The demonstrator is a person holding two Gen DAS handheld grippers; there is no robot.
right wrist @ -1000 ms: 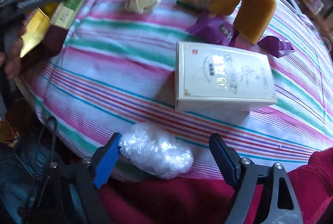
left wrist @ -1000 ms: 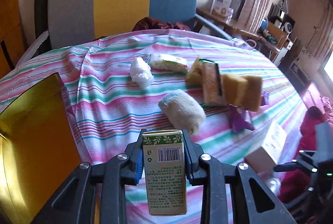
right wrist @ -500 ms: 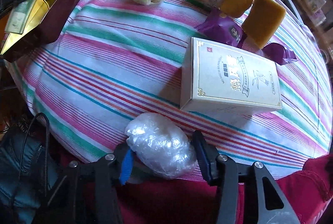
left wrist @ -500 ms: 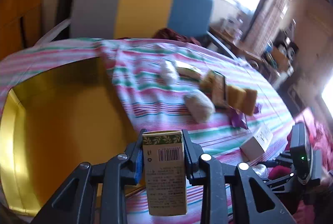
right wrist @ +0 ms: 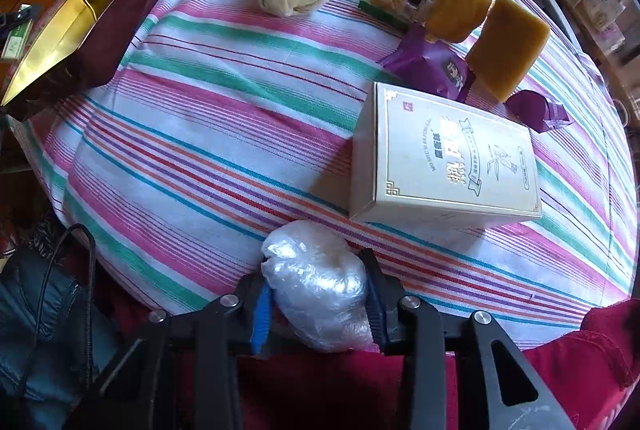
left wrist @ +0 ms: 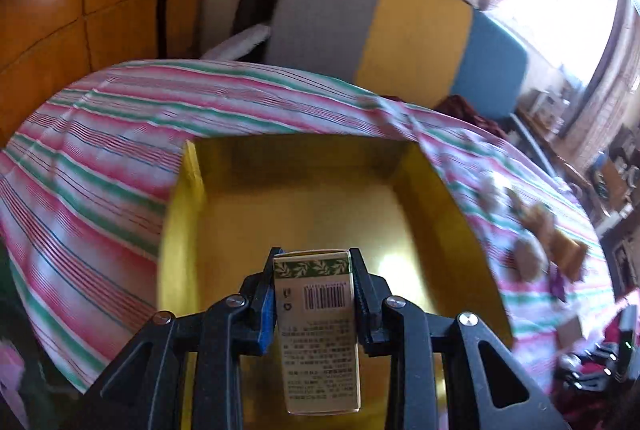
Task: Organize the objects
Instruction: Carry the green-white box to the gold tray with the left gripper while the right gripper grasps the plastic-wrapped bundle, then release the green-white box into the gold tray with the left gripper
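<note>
Striped tablecloth [right wrist: 224, 102] – gold-lined box [right wrist: 80, 30], cream carton [right wrist: 448, 166], snacks, possibly sponges.

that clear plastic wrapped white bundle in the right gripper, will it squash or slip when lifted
The crinkled clear-plastic-wrapped white bundle probably squashes: it looks soft and bulges between the closing jaws of the right gripper. Its glossy film may slide against the pads. It looks light, so lifting it off the striped tablecloth should be easy.

Glossy gold box [left wrist: 320, 214]; crinkly plastic bundle [right wrist: 320, 282].
</note>
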